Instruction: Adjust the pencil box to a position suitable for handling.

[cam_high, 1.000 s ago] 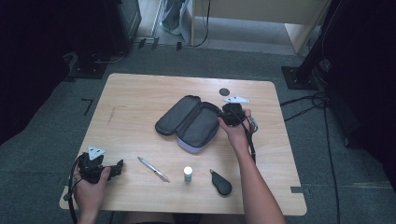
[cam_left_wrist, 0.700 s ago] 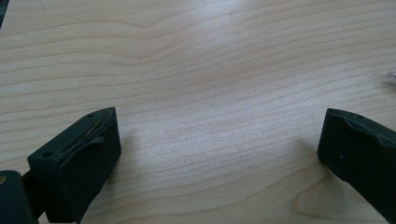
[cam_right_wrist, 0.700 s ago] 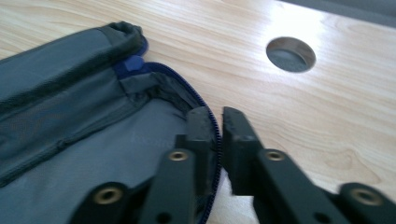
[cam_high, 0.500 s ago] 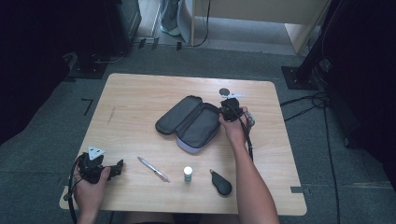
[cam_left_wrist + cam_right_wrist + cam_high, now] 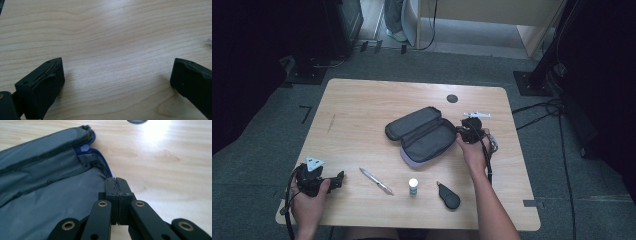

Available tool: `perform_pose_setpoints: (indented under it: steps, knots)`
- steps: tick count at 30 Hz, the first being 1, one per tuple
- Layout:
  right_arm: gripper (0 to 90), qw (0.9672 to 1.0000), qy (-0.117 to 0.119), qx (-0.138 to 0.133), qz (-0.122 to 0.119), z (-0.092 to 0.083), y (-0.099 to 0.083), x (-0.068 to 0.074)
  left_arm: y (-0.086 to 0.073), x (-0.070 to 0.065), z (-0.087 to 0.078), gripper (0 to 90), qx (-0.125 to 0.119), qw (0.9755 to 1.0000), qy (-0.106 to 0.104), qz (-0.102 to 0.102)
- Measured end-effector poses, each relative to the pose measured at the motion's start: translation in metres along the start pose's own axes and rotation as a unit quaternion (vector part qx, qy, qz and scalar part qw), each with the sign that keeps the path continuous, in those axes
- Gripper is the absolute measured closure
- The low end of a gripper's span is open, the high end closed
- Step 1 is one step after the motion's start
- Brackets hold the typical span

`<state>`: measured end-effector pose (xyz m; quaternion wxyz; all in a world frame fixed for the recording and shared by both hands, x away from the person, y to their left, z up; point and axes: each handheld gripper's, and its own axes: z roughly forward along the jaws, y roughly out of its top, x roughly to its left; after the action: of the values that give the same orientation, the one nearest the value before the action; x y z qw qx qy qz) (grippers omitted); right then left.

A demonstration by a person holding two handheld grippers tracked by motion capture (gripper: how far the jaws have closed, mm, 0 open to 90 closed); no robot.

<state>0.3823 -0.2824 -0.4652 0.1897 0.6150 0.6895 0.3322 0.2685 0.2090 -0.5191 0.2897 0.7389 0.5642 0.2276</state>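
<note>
A: Confirm position of pouch (image 5: 424,135).

B: Found unzipped and spread flat on table (image 5: 362,105), right of centre, well apart from pen (image 5: 376,181) and small bottle (image 5: 413,186) at near edge.

A: Report right gripper (image 5: 471,129).

B: Jaws pressed together, tips at right-hand rim of pouch, touching zipper (image 5: 108,170). Cannot tell whether fabric or zipper pull sits pinched between pads.

A: Report left gripper (image 5: 334,179).

B: Jaws spread wide, nothing between, resting low over bare wood at near left corner.

A: State handling properties.

B: Judged light, soft, limp; likely to fold and sag if lifted by one edge. Lining probably smooth, so expect slip on flat fabric.

A: Recommend grip point.

B: Take hold at stiffer zipper rim or end tab, not mid-panel. Pin opposite rim with left gripper before pulling zipper.
</note>
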Motion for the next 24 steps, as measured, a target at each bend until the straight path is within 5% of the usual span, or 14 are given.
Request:
perform_pose_setpoints:
  steps: [9, 15, 21, 24]
  knots:
    - [88.9, 0.9998, 0.004, 0.011, 0.014, -0.023, -0.029, 0.001, 0.0, 0.0, 0.0, 0.0, 0.001, 1.0, 0.0, 0.0]
    - [77.0, 0.9997, 0.02, 0.011, 0.012, -0.034, -0.028, 0.0, 0.0, 0.0, 0.0, 0.0, 0.0, 1.0, 0.0, 0.0]
    - [69.1, 0.9995, 0.022, 0.02, -0.009, -0.02, -0.008, -0.002, 0.0, 0.0, 0.0, 0.0, 0.0, 1.0, 0.0, 0.0]
    - [62.7, 0.9984, -0.002, 0.044, -0.035, 0.004, 0.006, 0.001, 0.0, 0.0, 0.0, 0.0, 0.0, 1.0, 0.0, 0.0]
